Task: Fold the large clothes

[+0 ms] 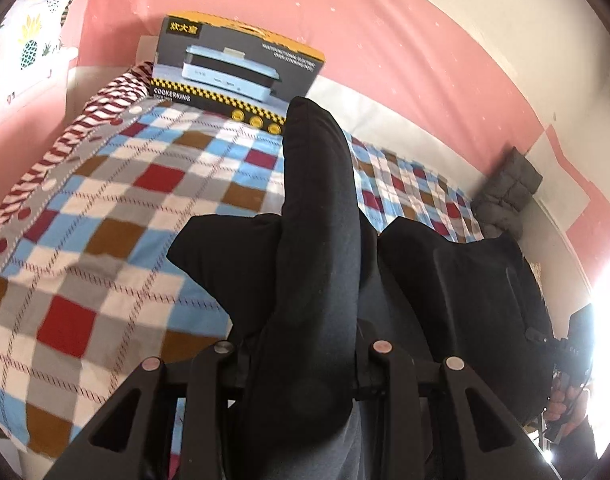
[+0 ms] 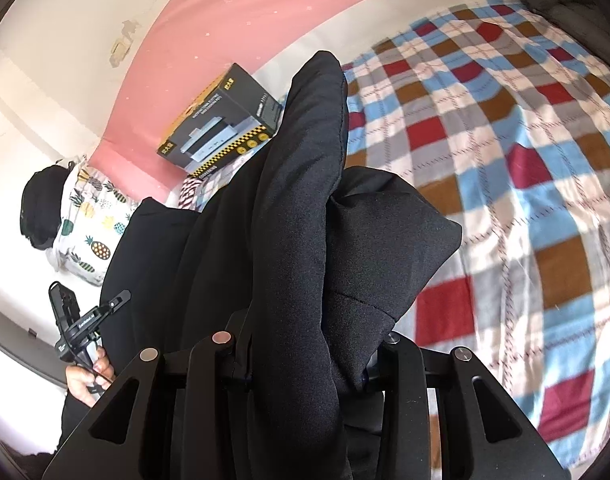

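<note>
A large black garment [image 1: 317, 216] hangs in the air above the checked bedspread [image 1: 117, 208]. My left gripper [image 1: 305, 364] is shut on a bunched fold of it; the cloth stands up between the jaws and hides the fingertips. My right gripper [image 2: 305, 356] is shut on another part of the same black garment [image 2: 305, 184], which also rises between its jaws and spreads to the left. Each gripper shows at the edge of the other's view: the right one [image 1: 565, 364] and the left one [image 2: 81, 328].
A dark appliance box [image 1: 237, 68] stands at the head of the bed against the pink wall; it also shows in the right wrist view [image 2: 221, 120]. A pineapple-print pillow [image 2: 89, 224] lies at the left. A grey quilted item [image 1: 509, 192] sits at the bed's right edge.
</note>
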`<state>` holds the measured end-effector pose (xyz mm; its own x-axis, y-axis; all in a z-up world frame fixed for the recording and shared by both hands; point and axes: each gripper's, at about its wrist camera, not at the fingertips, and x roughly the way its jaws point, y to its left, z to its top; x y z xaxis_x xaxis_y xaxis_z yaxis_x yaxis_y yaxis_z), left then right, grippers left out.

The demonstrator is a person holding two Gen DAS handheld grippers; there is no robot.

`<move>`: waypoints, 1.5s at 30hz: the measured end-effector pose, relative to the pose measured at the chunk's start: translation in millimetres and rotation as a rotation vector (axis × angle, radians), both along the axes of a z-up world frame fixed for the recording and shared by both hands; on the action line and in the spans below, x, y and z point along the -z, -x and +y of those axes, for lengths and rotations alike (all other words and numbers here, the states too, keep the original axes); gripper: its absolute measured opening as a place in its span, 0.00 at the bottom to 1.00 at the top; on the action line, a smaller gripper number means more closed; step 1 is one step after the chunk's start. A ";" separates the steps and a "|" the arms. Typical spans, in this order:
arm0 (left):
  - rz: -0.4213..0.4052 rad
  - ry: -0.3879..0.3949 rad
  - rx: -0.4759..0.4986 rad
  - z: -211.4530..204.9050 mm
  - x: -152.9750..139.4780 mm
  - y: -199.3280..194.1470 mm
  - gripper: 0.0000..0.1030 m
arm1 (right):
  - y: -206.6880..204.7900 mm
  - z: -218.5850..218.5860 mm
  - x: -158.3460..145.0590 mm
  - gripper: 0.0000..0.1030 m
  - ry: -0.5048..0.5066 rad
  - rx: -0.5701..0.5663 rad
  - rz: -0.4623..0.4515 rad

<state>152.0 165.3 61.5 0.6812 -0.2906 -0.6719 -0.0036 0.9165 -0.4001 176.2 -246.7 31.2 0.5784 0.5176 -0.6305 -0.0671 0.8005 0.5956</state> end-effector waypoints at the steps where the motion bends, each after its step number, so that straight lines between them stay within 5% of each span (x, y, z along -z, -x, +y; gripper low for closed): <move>1: -0.005 0.004 -0.007 5.2 -2.0 -6.4 0.31 | -6.4 3.1 -1.3 0.34 -0.002 -0.003 -0.004; 20: -0.031 -0.052 -0.045 66.5 -7.8 -141.6 0.31 | -154.5 47.1 7.3 0.34 -0.023 -0.047 -0.026; 33: 0.050 -0.009 -0.112 118.7 97.5 -204.0 0.32 | -219.2 39.6 106.5 0.36 -0.049 -0.023 0.094; 38: 0.077 0.024 -0.112 129.7 134.7 -206.6 0.46 | -216.5 29.1 138.5 0.44 -0.093 -0.016 0.136; 42: 0.089 0.054 -0.142 138.9 150.7 -208.6 0.64 | -218.2 18.2 158.2 0.66 -0.159 0.015 0.189; 45: 0.099 0.118 -0.179 148.5 149.6 -202.7 0.65 | -213.7 14.1 154.0 0.68 -0.157 0.039 0.204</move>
<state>354.7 313.8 -88.1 0.6614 -0.2518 -0.7065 -0.2066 0.8444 -0.4943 389.9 -232.6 -122.8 0.4692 0.5978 -0.6500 0.0962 0.6971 0.7105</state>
